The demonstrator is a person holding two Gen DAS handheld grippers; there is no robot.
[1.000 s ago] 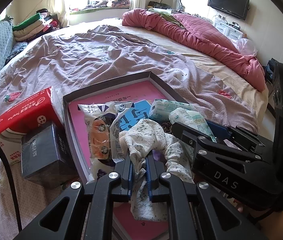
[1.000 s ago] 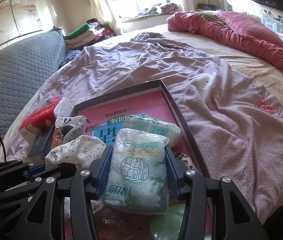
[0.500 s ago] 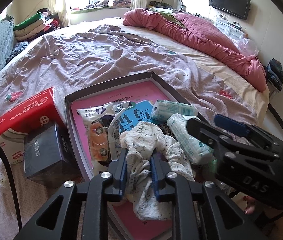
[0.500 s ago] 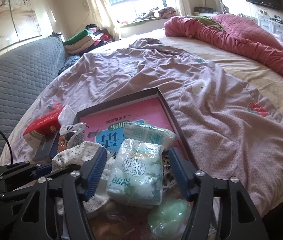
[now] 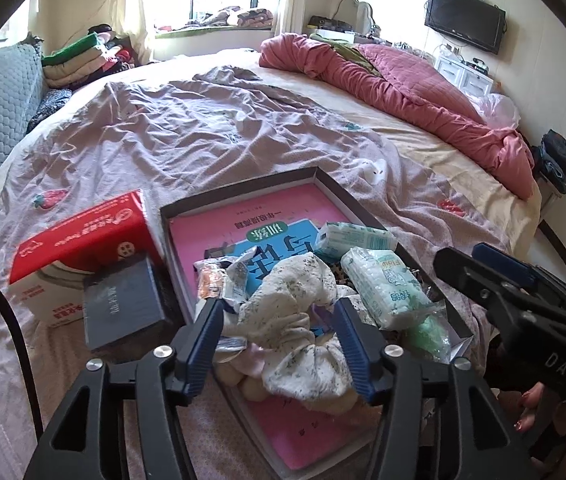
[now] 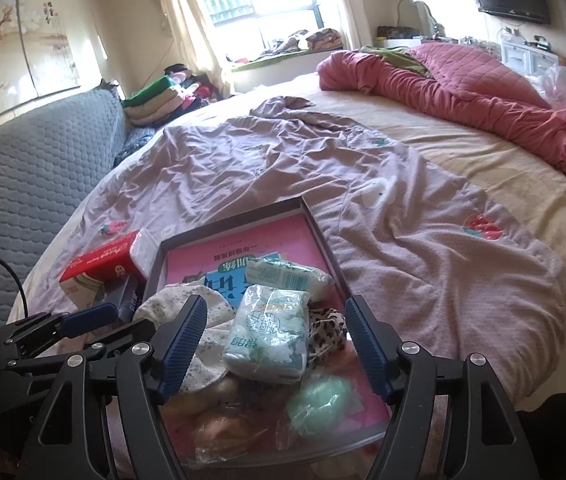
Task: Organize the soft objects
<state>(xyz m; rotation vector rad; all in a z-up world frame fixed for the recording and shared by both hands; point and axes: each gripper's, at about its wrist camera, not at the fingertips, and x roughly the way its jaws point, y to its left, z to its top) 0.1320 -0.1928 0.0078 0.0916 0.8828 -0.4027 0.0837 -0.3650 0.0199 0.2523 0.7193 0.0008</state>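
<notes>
Both tools stand wide apart and hold nothing. Between the fingers of my left tool [image 5: 281,342] lies the crumpled floral cloth [image 5: 295,320]; between those of my right tool [image 6: 277,346] lies the green tissue pack [image 6: 269,336]. Both rest in the dark tray [image 5: 243,194] on the bed, over a pink book [image 5: 251,220]. At ten o'clock of the tray sit a red box [image 5: 83,240] and a black box [image 5: 123,304]. To do this step well, I judge I should lift straight out, clear of the cloth's folds, before choosing anything else.
</notes>
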